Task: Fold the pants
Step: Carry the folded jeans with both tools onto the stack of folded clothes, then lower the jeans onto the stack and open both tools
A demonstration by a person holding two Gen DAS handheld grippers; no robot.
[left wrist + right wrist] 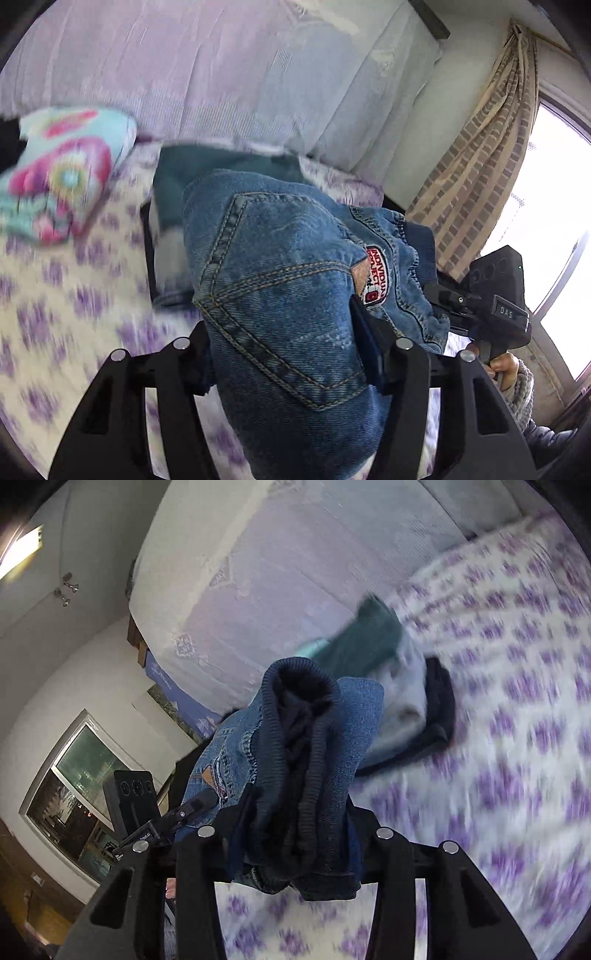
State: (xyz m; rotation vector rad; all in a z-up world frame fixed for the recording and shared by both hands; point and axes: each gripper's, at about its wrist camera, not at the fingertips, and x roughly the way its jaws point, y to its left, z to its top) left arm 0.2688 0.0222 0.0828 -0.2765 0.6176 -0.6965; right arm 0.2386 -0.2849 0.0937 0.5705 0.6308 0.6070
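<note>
Both grippers, left (pixel 291 354) & right (pixel 295 845), jaws pinching the jeans (pixel 280 266) above bed (pixel 74 295).

This is a bedroom in somebody's home. A bed (pixel 517 664) wears a white sheet dotted with purple flowers, with a pale lilac mattress (pixel 207 74) propped against the wall behind it. A checked beige curtain (pixel 480 155) hangs by a bright window (pixel 554 206), and a flowery cushion (pixel 62 173) lies on the bed.
</note>
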